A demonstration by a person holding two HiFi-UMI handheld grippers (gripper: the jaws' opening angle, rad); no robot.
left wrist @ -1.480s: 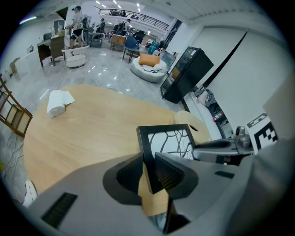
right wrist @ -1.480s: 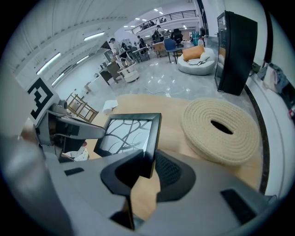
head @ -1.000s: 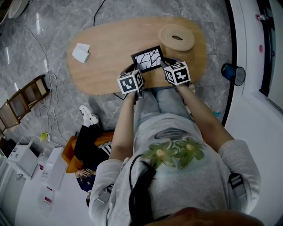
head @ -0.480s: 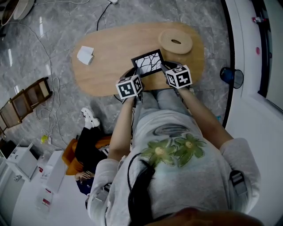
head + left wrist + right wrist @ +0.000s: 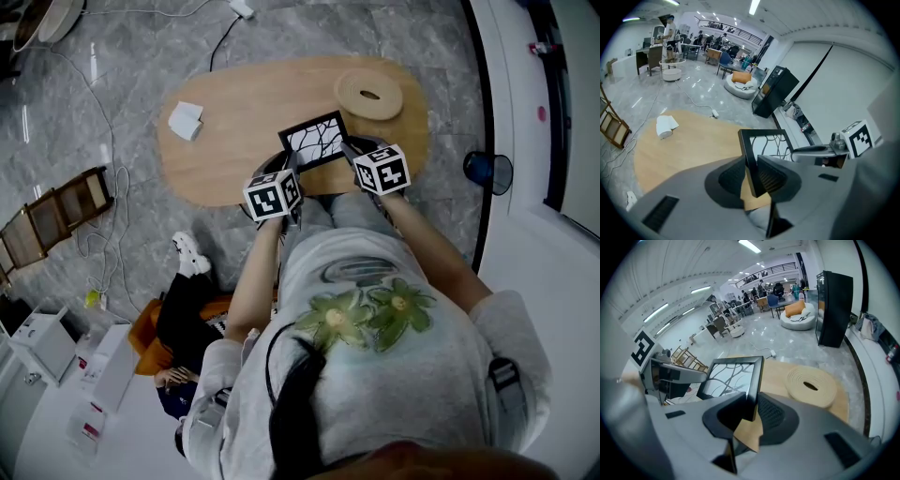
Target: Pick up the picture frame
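Observation:
The picture frame [image 5: 314, 141] is black with a white picture of dark branching lines. It hangs above the oval wooden table [image 5: 225, 122], held at its two near corners. My left gripper [image 5: 292, 167] is shut on the frame's left edge [image 5: 749, 154], which stands between both ribbed pads. My right gripper [image 5: 348, 150] is shut on the right edge [image 5: 754, 385] in the same way. In the left gripper view the right gripper's marker cube [image 5: 858, 137] shows across the frame. In the right gripper view the left gripper [image 5: 670, 373] shows on the frame's far side.
A round woven disc with a hole [image 5: 368, 95] lies at the table's far right end, and a white paper roll [image 5: 185, 120] at its left. On the grey floor are cables, a wooden folding rack [image 5: 52, 216], a blue bin [image 5: 487, 171] and a seated person [image 5: 187, 309].
Both grippers have risen together with the picture frame between them, and it now stands higher over the table. Neither grip has changed.

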